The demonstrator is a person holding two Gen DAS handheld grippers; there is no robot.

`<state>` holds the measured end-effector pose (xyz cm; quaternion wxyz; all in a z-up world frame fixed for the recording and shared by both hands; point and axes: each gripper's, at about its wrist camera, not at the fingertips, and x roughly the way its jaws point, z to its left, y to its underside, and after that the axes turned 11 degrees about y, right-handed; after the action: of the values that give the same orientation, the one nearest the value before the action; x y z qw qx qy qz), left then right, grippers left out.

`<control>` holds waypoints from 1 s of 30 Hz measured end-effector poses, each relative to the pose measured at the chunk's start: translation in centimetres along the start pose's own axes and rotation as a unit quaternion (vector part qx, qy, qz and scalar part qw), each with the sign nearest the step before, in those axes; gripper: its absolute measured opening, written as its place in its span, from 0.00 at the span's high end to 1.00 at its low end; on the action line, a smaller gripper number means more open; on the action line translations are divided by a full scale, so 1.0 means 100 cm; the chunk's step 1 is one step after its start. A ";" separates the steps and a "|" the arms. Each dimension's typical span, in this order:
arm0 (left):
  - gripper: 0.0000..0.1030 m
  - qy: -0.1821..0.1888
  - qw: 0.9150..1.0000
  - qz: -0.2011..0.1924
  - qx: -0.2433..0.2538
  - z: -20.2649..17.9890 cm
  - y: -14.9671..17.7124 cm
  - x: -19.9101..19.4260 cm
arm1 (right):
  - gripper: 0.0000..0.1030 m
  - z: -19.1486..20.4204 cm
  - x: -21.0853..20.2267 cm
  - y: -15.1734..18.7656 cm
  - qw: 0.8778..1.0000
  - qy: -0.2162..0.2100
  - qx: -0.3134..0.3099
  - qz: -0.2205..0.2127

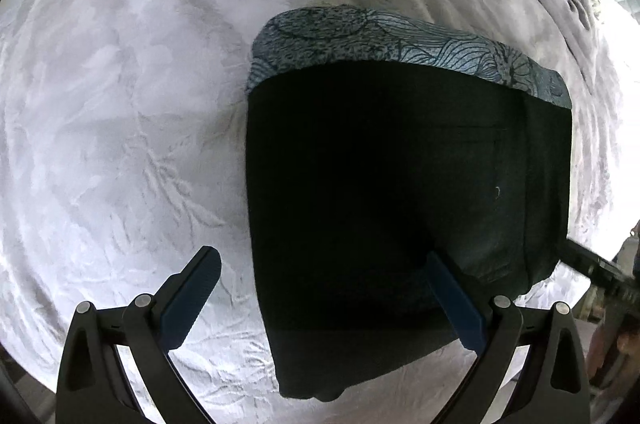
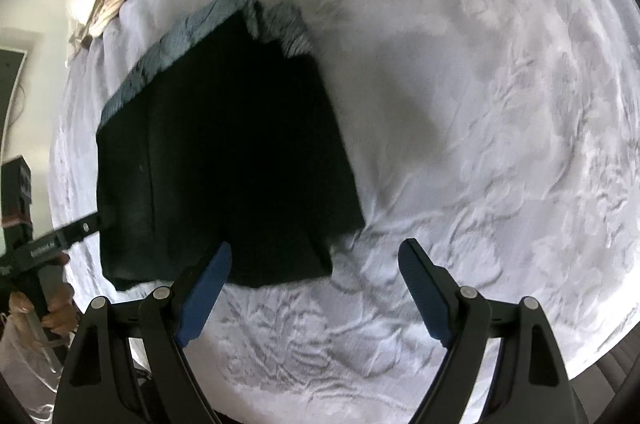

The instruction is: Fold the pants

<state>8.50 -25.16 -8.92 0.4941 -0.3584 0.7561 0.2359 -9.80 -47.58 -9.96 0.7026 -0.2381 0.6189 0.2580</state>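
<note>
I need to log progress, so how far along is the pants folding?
Mostly done: the dark pants lie in a compact rectangle on the white bedspread, patterned band at the far edge. Left gripper and right gripper are open, holding nothing. At most, tidying remains.

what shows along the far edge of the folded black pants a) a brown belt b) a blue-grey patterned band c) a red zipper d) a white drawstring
b: a blue-grey patterned band runs along the far edge of the folded black pants, which lie on the white bedspread; neither open gripper holds them.
</note>
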 end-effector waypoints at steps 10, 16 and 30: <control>0.01 0.052 0.999 -0.001 0.012 0.009 -0.024 0.016 | 0.15 0.004 0.018 -0.047 0.996 -0.080 -0.025 -0.002; 0.01 0.094 0.996 -0.005 0.008 0.008 -0.037 0.031 | 0.15 0.004 0.039 -0.061 0.988 -0.152 -0.026 0.009; 0.13 0.127 0.991 -0.017 -0.034 0.019 -0.036 0.033 | 0.35 0.002 0.063 -0.070 0.978 -0.201 0.023 0.038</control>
<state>11.61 -27.10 -12.76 0.3853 -0.4144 0.7985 0.2053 -4.42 -52.28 -16.10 0.8078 -0.1413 0.4790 0.3131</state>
